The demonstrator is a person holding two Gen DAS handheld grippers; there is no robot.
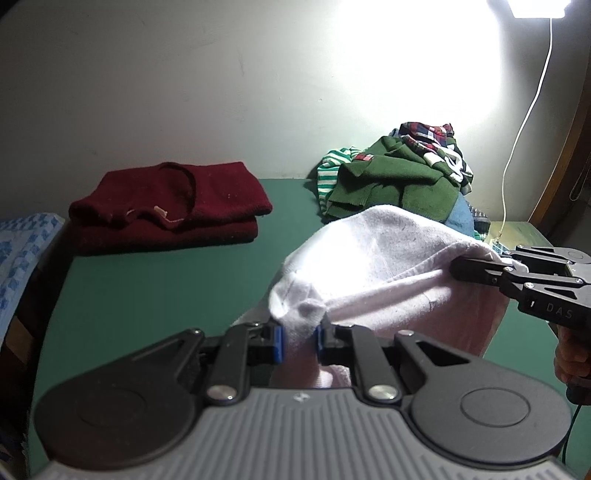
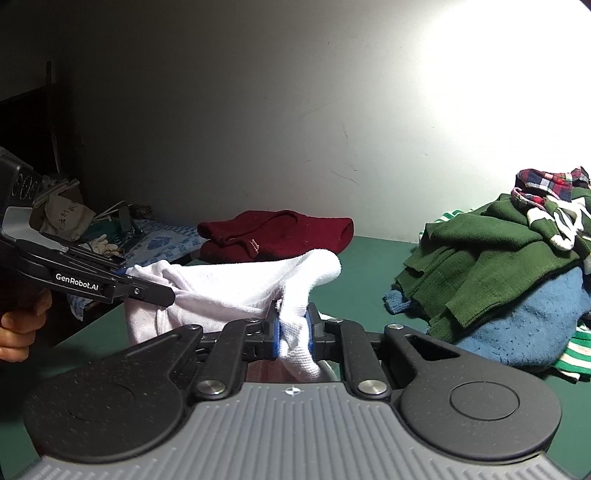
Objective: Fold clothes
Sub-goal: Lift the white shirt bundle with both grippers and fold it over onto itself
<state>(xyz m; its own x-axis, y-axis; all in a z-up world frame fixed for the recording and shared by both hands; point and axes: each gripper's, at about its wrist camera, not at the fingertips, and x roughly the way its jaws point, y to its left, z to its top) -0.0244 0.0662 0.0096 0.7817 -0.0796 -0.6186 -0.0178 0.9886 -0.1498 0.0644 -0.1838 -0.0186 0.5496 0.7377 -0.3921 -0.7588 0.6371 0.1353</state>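
Nearest, the left tongs (image 1: 300,341) are closed on a bunched corner of a white garment (image 1: 376,266), and the right tongs (image 2: 292,334) pinch another corner, so the cloth hangs slack between them above the green bench (image 1: 155,288). It looks light, soft and limp, likely to sag and crease; edges and corners seem the best holds. Farther off, a folded maroon sweater (image 1: 170,206) lies near the back edge, and a loose pile of clothes (image 1: 399,177) fills the far right corner.

A plain pale wall (image 1: 147,92) behind. A bright lamp (image 1: 535,7) at upper right, its white cable (image 1: 524,122) hanging down. Blue patterned bedding (image 2: 162,240) lies at left.
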